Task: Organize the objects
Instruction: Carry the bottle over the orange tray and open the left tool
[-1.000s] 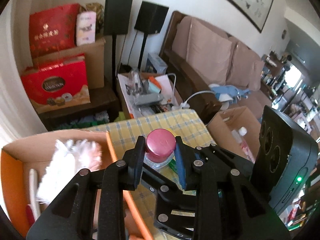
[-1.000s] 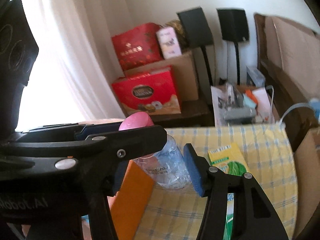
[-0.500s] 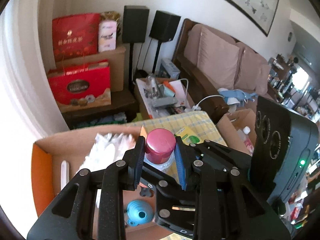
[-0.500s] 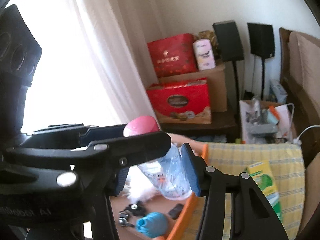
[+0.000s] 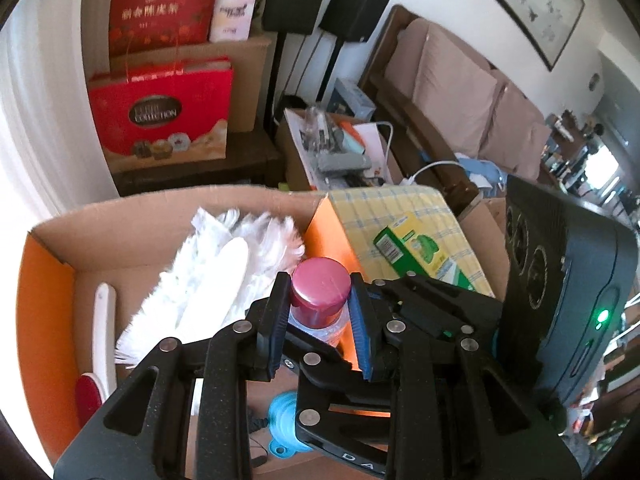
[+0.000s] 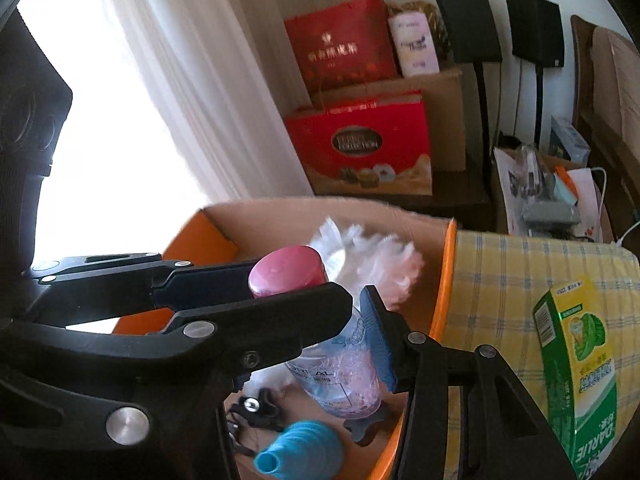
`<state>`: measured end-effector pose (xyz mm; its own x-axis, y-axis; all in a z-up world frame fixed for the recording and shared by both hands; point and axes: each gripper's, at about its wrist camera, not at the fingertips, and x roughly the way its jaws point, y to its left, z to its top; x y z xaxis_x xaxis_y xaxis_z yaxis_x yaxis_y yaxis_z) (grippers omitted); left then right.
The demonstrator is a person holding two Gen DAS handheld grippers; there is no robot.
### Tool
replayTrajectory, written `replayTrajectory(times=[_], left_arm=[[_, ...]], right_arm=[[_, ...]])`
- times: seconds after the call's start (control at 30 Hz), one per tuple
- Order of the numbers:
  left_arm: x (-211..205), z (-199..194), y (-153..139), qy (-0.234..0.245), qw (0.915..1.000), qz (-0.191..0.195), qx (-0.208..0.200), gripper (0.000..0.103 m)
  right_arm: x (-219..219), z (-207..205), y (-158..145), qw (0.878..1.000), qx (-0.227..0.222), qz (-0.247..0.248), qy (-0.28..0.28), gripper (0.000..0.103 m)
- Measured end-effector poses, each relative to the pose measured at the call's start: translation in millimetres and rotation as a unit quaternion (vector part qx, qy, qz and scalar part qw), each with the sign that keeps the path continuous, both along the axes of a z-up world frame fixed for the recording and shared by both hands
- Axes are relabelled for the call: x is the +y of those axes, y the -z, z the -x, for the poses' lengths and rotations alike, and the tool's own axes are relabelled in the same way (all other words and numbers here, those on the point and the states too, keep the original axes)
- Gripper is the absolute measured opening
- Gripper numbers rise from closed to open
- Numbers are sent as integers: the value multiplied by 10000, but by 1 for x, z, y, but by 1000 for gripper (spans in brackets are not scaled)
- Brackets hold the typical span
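At frame centre, my left hand-held gripper (image 5: 320,316) is clamped on the pink cap of the clear L'Oréal bottle (image 6: 340,364). My right hand-held gripper (image 6: 352,340) brackets its body; I cannot tell whether its pads press. The bottle hangs over the orange-sided cardboard box (image 5: 44,288), above a blue funnel (image 6: 300,452) and white duster (image 5: 224,264).

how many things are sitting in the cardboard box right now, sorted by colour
white: 2, the fluffy duster and the white-handled tool
blue: 1, the funnel
black: 1, the small clip bundle
total: 4, not counting the pink-capped bottle held over the cardboard box
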<state>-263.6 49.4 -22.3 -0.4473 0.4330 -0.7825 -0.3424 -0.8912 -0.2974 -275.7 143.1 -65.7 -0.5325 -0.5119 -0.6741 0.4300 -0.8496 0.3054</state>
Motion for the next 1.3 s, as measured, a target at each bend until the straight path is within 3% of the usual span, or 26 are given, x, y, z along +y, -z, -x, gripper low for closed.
replayTrajectory(times=[0.1, 0.23, 0.33, 0.4, 0.63, 0.7, 0.77, 0.83, 0.93, 1.0, 1.3], left_arm=[[2, 7, 10, -33, 9999, 67, -83, 26], [-1, 13, 18, -63, 9999, -40, -151, 26], [-8, 18, 19, -226, 9994, -153, -224, 26], [-13, 23, 20, -343, 9990, -173, -233, 26], [-23, 48, 33, -733, 9967, 58, -340, 31], [-24, 52, 36, -857, 9956, 155, -348, 50], [-23, 55, 41, -1015, 9937, 320, -351, 62], [-24, 56, 45, -1112, 9922, 399, -390, 62], [-30, 51, 44, -1140, 9924, 166, -441, 64], [-35, 45, 37, -1173, 9922, -40, -424, 77], [-39, 9, -4, -1002, 9940, -427, -136, 94]], right_arm=[[-1, 6, 8, 9994, -258, -207, 51, 51], [-2, -1, 8, 9984, -124, -549, 47, 57], [1, -9, 5, 9982, -106, -591, -35, 63], [2, -14, 2, 9979, -51, -641, -36, 73], [24, -42, -13, 9991, 27, -424, 32, 79], [30, -46, -15, 9993, 18, -358, 68, 79], [37, -49, -19, 9994, 38, -311, 141, 79], [43, -51, -22, 9994, 60, -283, 189, 79], [55, -54, -28, 9994, 124, -223, 253, 79], [62, -58, -32, 9990, 175, -246, 335, 79], [114, -68, -39, 9947, 214, -339, 951, 83]])
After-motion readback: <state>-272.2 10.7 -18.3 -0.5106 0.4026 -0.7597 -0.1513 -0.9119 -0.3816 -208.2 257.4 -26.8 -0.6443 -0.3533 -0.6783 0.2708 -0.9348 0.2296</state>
